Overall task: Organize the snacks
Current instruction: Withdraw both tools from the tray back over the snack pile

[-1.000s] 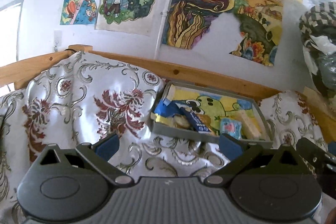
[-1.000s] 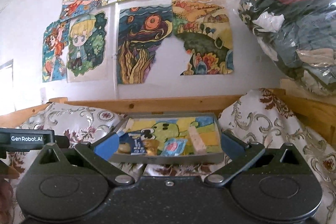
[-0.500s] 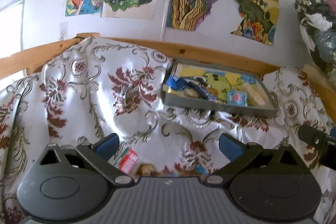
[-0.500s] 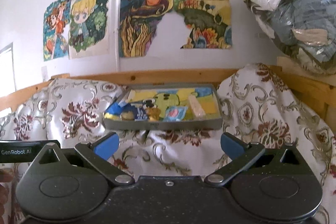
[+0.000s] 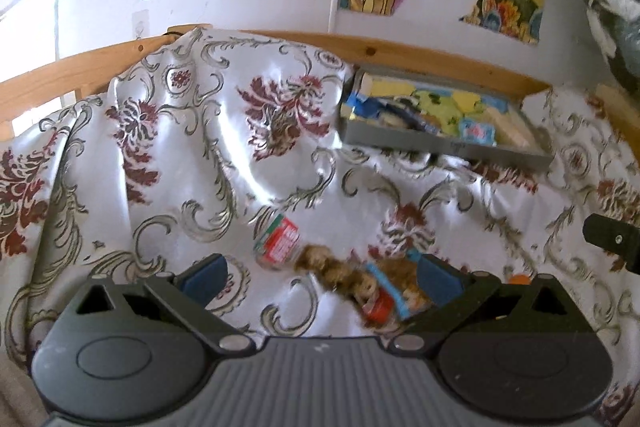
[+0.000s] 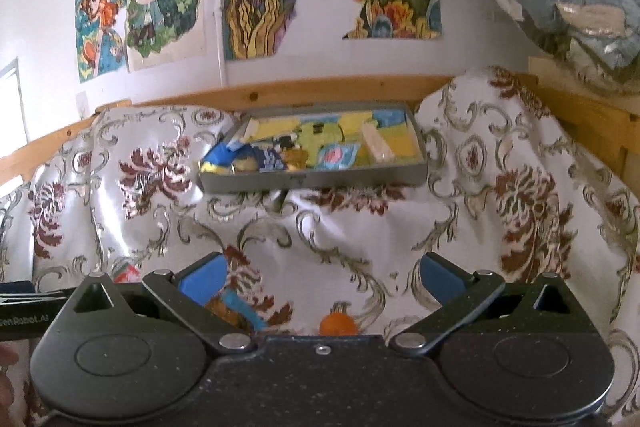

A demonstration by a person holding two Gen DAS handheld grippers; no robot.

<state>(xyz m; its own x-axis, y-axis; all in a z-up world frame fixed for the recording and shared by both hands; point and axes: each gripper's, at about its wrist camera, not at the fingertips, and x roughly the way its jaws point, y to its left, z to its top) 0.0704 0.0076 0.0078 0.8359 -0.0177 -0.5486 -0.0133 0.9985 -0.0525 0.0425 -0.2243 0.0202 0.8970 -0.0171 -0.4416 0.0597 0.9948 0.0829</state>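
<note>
Hovering with jaws apart and empty, the left gripper [image 5: 322, 277] is nearer the blurry, seemingly wrapped snack pile [image 5: 360, 283] lying just ahead-right, right gripper [image 6: 320, 277] likewise spread, tray [image 5: 448, 147] far behind.

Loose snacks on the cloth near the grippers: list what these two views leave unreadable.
- Brown snack cluster, left wrist view: motion blur; kind and count unclear.
- Red packet, left wrist view: part hidden behind the left gripper.
- Orange item, right wrist view: lower part cut off by the right gripper body.
- Red-and-green packet: print too blurred to read.
</note>
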